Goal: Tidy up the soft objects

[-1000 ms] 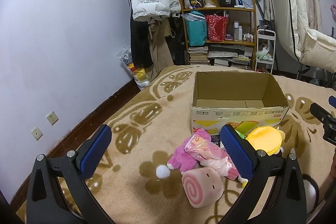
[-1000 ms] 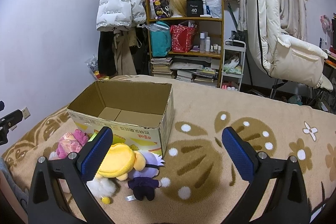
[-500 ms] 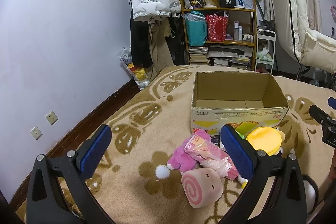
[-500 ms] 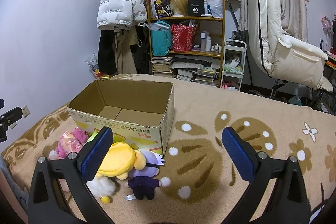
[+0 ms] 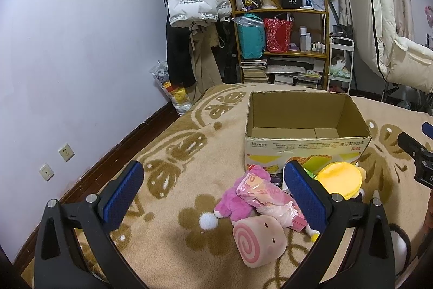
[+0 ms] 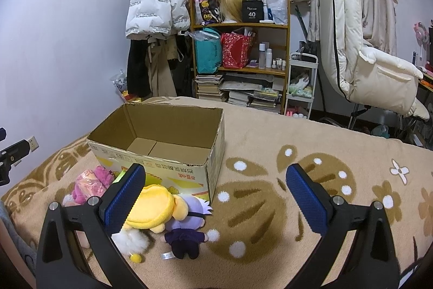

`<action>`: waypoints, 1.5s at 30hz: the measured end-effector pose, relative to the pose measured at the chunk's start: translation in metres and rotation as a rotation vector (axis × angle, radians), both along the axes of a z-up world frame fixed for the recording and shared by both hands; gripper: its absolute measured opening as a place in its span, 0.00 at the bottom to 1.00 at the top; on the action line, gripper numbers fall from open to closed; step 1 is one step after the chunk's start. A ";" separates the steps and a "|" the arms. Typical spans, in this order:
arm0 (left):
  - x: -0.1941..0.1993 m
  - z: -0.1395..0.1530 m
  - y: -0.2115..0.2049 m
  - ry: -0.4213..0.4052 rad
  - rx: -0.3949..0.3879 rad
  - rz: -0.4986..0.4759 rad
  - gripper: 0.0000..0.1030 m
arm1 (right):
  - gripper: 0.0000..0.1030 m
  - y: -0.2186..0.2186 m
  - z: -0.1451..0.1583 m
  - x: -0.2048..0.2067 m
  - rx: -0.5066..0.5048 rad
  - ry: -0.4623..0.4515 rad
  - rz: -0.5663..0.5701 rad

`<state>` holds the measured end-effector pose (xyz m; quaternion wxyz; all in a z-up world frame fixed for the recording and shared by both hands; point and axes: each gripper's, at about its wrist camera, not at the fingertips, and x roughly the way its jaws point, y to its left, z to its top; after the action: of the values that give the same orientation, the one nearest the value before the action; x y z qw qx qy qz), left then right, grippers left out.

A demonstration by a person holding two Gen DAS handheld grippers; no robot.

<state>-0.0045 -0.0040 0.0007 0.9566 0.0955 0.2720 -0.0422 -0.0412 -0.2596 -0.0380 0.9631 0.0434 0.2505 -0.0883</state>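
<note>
A bedroom with a pale lilac wall, cream curtains and a wooden shelf (image 5: 281,45) crowded with bags, bottles and stacked books. In the foreground lies a beige blanket (image 5: 173,153) patterned with brown butterflies and flowers.

Left wrist view: the left gripper (image 5: 213,194) hovers above the blanket, its blue-padded fingers (image 5: 123,192) spread wide and grasping nothing. An open cardboard box (image 5: 305,137) stands at about one o'clock, with only its bare floor flaps showing inside. The soft toys lie in a heap just in front of the box, touching one another: a pink plush animal (image 5: 232,205) with a pink plastic-wrapped packet (image 5: 268,198) lying across it, a pink swirl-roll cushion (image 5: 258,240) nearest the camera at five o'clock, and a yellow plush (image 5: 339,180) beside the box's near right corner. The tip of the right gripper shows at the three o'clock edge.

Right wrist view: the right gripper (image 6: 216,197) hangs over the blanket, blue fingers (image 6: 307,201) released and far apart, holding nothing. The cardboard box (image 6: 167,153) sits at eleven o'clock. Against its near wall, at about eight o'clock, lie the yellow plush (image 6: 153,207) and a small doll in dark purple clothes (image 6: 186,234), touching each other; the pink plush animal (image 6: 104,175) lies further left. A cream padded chair (image 6: 360,58) stands at two o'clock.
</note>
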 end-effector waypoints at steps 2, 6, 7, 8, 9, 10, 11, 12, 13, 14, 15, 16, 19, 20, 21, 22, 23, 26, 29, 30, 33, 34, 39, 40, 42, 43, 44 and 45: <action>0.000 -0.001 0.000 0.000 0.000 -0.002 1.00 | 1.00 0.002 0.003 0.000 -0.001 0.005 0.004; -0.001 -0.001 0.000 0.000 -0.002 -0.013 1.00 | 1.00 0.003 0.003 0.000 -0.002 0.001 0.005; -0.001 -0.001 -0.001 0.001 0.001 -0.013 1.00 | 1.00 0.003 0.003 0.000 -0.002 0.003 0.003; 0.000 -0.001 -0.001 0.002 0.002 -0.014 1.00 | 1.00 0.003 0.003 0.000 -0.002 0.005 0.003; 0.000 -0.002 -0.001 0.004 0.003 -0.014 1.00 | 1.00 0.003 0.003 0.000 -0.002 0.005 0.002; 0.000 -0.002 -0.001 0.005 0.004 -0.014 1.00 | 1.00 0.003 0.004 0.001 -0.005 0.007 0.001; 0.000 -0.002 -0.001 0.005 0.004 -0.012 1.00 | 1.00 0.002 0.005 0.001 -0.006 0.009 0.001; 0.000 -0.002 -0.001 0.004 0.003 -0.013 1.00 | 1.00 0.002 0.005 0.000 -0.004 0.010 0.000; 0.001 -0.002 -0.001 0.005 0.001 -0.011 1.00 | 1.00 0.002 0.004 0.001 -0.001 0.007 0.000; 0.001 -0.002 0.000 0.006 -0.001 -0.010 1.00 | 1.00 0.002 0.004 0.001 -0.002 0.007 0.001; 0.001 -0.002 0.000 0.006 -0.001 -0.010 1.00 | 1.00 0.002 0.004 0.001 -0.003 0.007 0.000; 0.002 -0.002 0.001 0.008 -0.003 -0.009 1.00 | 1.00 0.003 0.004 0.001 -0.003 0.007 0.000; 0.004 -0.002 0.002 0.011 -0.007 -0.007 1.00 | 1.00 0.002 0.005 0.000 0.000 0.008 -0.003; 0.004 -0.003 0.002 0.013 -0.006 -0.007 1.00 | 1.00 0.002 0.005 0.000 0.000 0.008 -0.002; 0.004 -0.003 0.002 0.014 -0.004 -0.005 1.00 | 1.00 0.002 0.005 0.000 0.000 0.008 -0.003; 0.005 -0.002 0.003 0.017 -0.004 -0.003 1.00 | 1.00 0.002 0.005 0.000 0.002 0.008 -0.002; 0.007 -0.002 0.004 0.021 -0.003 0.001 1.00 | 1.00 0.002 0.005 0.000 0.005 0.009 -0.001; 0.013 -0.005 0.004 0.055 0.015 0.015 1.00 | 1.00 -0.002 0.005 0.003 0.010 0.018 -0.004; 0.018 -0.009 0.004 0.084 0.015 0.013 1.00 | 1.00 -0.003 0.003 0.008 0.024 0.027 0.001; 0.020 -0.010 0.004 0.092 0.018 0.015 1.00 | 1.00 -0.004 0.002 0.008 0.029 0.029 0.001; 0.023 -0.015 0.002 0.112 0.031 0.012 1.00 | 1.00 -0.003 -0.001 0.015 0.050 0.036 0.016; 0.024 -0.017 0.000 0.120 0.036 0.010 1.00 | 1.00 -0.003 -0.002 0.017 0.056 0.038 0.021; 0.037 -0.029 -0.005 0.179 0.047 0.004 1.00 | 1.00 0.002 -0.009 0.030 0.069 0.058 0.046; 0.040 -0.032 -0.006 0.196 0.042 0.003 1.00 | 1.00 0.003 -0.010 0.032 0.070 0.061 0.053; 0.048 -0.039 -0.006 0.237 0.027 0.004 1.00 | 1.00 0.008 -0.014 0.038 0.068 0.071 0.075; 0.051 -0.041 -0.005 0.256 0.019 0.005 1.00 | 1.00 0.010 -0.016 0.040 0.066 0.075 0.086; 0.055 -0.045 -0.004 0.277 0.010 0.006 1.00 | 1.00 0.013 -0.018 0.043 0.066 0.079 0.098; 0.058 -0.048 -0.004 0.299 -0.001 0.006 1.00 | 1.00 0.016 -0.021 0.047 0.068 0.088 0.116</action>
<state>0.0534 -0.0076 -0.0475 0.9057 0.0870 0.4116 -0.0532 0.0060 -0.2437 -0.0589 0.9527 0.0575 0.2974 -0.0257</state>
